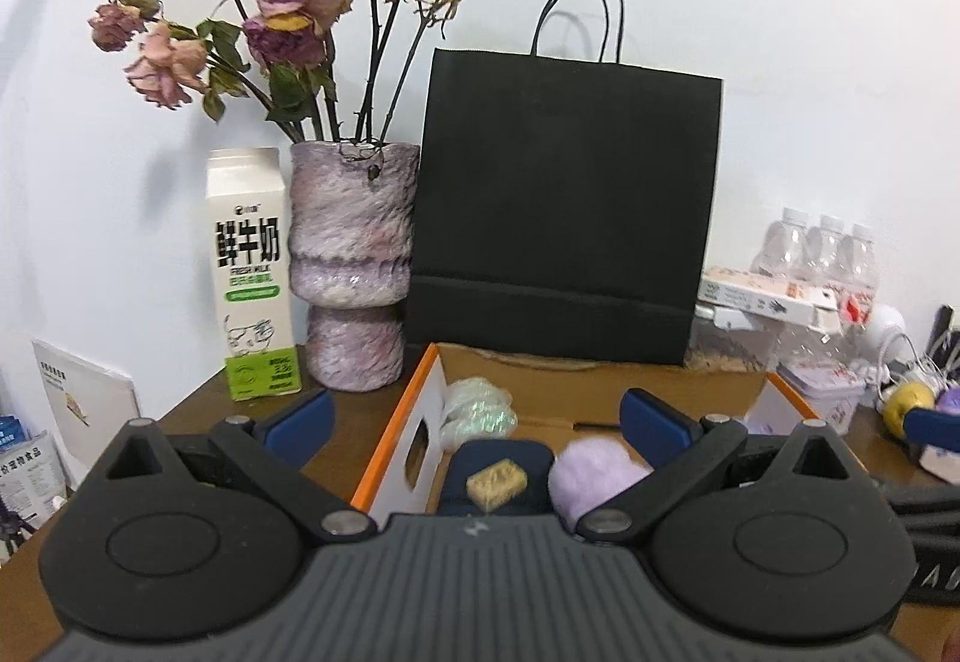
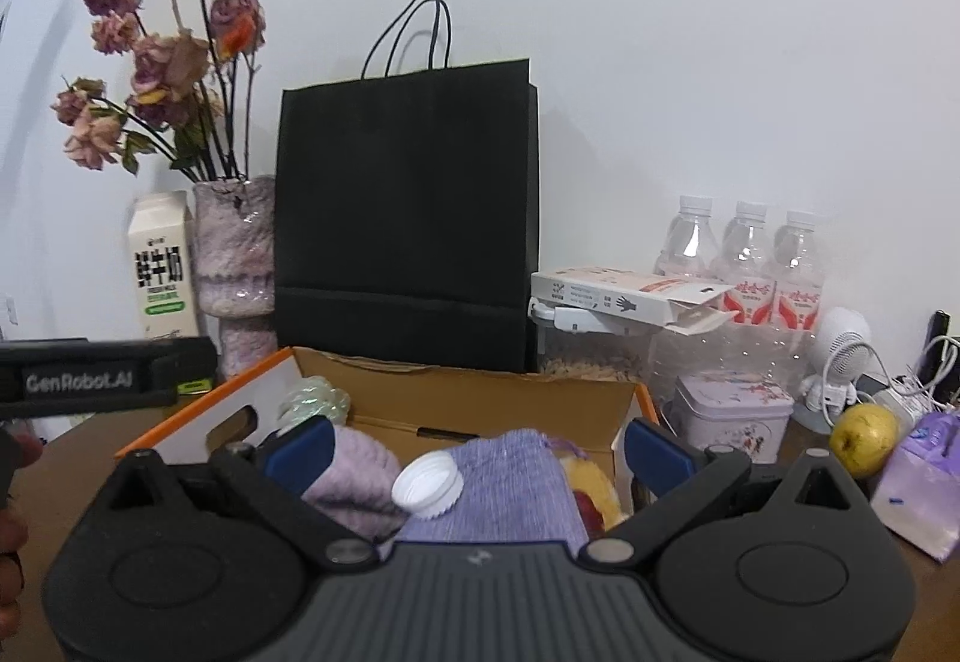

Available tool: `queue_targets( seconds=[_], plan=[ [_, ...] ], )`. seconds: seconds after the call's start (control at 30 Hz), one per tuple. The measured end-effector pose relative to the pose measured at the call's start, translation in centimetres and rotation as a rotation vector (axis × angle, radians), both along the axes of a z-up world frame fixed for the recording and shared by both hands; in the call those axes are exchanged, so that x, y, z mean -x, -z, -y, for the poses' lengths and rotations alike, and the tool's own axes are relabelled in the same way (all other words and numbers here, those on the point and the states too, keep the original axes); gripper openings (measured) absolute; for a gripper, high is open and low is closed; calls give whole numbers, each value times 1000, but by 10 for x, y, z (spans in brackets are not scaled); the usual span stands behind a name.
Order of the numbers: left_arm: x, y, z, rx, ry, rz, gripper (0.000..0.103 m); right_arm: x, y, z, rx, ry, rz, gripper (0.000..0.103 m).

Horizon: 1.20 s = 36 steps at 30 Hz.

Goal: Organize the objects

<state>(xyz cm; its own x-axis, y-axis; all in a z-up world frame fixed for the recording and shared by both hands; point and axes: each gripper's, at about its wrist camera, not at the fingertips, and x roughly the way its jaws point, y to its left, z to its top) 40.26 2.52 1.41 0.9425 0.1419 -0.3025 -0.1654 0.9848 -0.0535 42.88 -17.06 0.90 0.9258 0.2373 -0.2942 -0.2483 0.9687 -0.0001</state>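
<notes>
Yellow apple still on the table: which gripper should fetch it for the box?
Right. The yellow apple lies just beyond the right gripper, whose jaws stand open and empty; the left gripper faces the cardboard box.

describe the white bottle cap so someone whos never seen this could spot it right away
Start at the tall black paper bag against the wall; in front of it sits an open cardboard box with orange edges. Inside, a white bottle cap lies on a purple cloth pouch. It is the only hard, ridged white piece among soft purple and yellow things.
</notes>
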Motion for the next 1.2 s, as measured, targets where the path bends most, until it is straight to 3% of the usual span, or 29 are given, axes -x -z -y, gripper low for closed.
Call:
queue_targets(
  seconds=[0.67, 1.2],
  plan=[
    [167, -12, -1, 5, 50, -59, 103, 169, -15, 34, -79, -21, -34, 103],
    [261, 0, 3, -22, 60, -92, 103, 261, -3, 29, -27, -49, -96, 103]
  ],
)
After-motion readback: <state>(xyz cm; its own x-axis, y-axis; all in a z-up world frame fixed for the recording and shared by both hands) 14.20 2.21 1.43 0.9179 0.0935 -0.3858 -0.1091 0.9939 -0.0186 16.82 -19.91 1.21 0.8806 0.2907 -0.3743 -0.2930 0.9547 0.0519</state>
